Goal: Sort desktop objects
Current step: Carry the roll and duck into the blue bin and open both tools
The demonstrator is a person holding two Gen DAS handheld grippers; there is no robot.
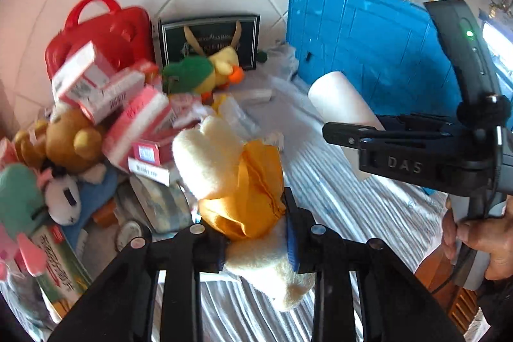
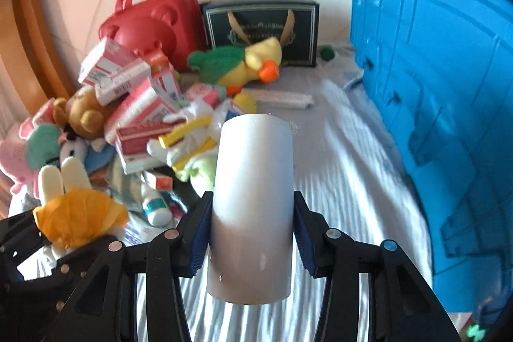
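Plush rabbit [image 1: 224, 156] clamped in left gripper [image 1: 259, 233], white cylinder [image 2: 253, 201] clamped in right gripper [image 2: 253, 233], blue crate [image 2: 433, 85] near.

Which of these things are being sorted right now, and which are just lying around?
In hand:
- cream plush rabbit, in left gripper
- white cylinder, in right gripper

Lying about:
- duck plush
- teddy bear
- red case
- blue crate
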